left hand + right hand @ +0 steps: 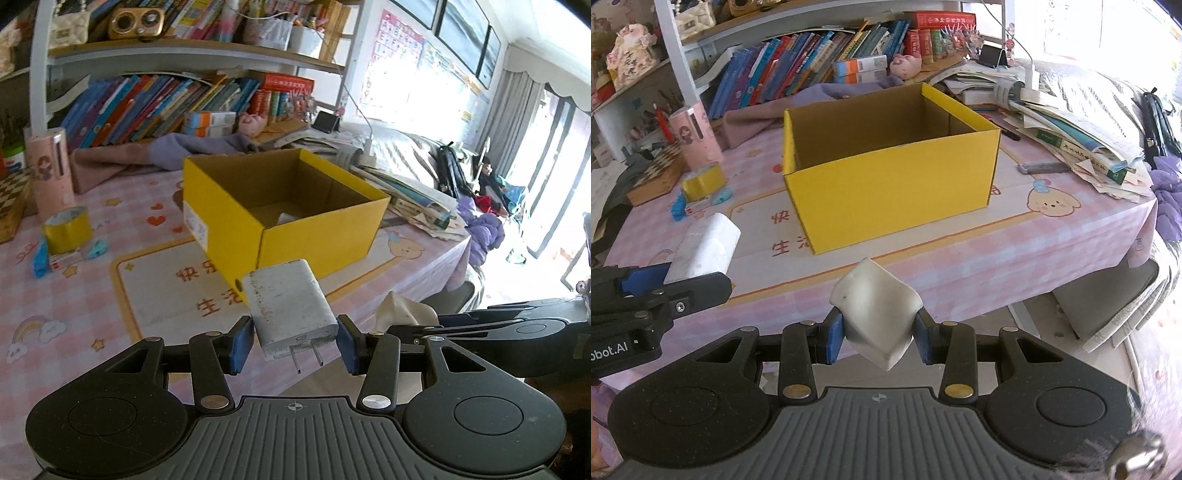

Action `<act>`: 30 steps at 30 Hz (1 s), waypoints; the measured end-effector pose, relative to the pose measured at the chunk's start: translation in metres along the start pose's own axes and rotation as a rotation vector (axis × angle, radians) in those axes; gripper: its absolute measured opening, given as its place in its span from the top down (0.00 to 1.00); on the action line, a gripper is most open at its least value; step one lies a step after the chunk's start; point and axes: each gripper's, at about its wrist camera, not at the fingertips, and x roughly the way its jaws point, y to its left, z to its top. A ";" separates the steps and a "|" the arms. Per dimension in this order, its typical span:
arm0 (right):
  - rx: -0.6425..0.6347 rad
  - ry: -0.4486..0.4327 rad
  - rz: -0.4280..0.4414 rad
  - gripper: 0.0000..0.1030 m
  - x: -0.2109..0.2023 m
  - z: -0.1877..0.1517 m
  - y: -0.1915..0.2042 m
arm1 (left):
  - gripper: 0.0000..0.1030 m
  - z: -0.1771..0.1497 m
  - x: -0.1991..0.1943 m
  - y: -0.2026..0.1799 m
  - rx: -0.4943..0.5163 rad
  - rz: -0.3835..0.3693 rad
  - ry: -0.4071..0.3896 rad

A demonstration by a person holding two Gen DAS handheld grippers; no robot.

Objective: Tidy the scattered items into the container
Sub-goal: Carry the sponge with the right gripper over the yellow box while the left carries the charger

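A yellow cardboard box [280, 206] stands open-topped on a pink checked surface [74, 295] printed with cartoon figures and Chinese characters, part of which the box covers. From the left wrist view a small pale object [286, 218] lies on the box floor, mostly hidden by the near wall and too little shown to identify; from the right wrist view the box [890, 177] floor cannot be seen at all. The left gripper [294, 341] has its jaws clamped on a scuffed white charger [291, 308], which is held in the air in front of the box. The charger's long axis runs away from the camera toward the box, and its two metal prongs point back toward the camera and downward. In the right wrist view the same charger [705, 247] appears at the left edge, its rear half hidden by the black left gripper [676, 280]. The right gripper [879, 341] has its jaws clamped on a white blocky object [875, 314], tilted so one corner points down toward the camera; its kind is hard to make out. It hangs near the front edge of the surface, well short of the box. To the left sit a roll of yellow tape [703, 182], small blue items [679, 208] too blurred to name, and a pink cylinder [696, 136]. Leaning books [812, 66] line the shelf behind, their titles unreadable.
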 end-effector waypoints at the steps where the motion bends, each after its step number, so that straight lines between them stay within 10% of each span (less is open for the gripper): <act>1: 0.003 -0.001 -0.001 0.65 0.001 0.001 -0.002 | 0.54 0.002 0.002 -0.002 0.005 -0.001 -0.001; 30: -0.042 -0.185 0.041 0.65 0.033 0.099 -0.048 | 0.54 0.081 0.060 -0.025 0.125 0.050 -0.114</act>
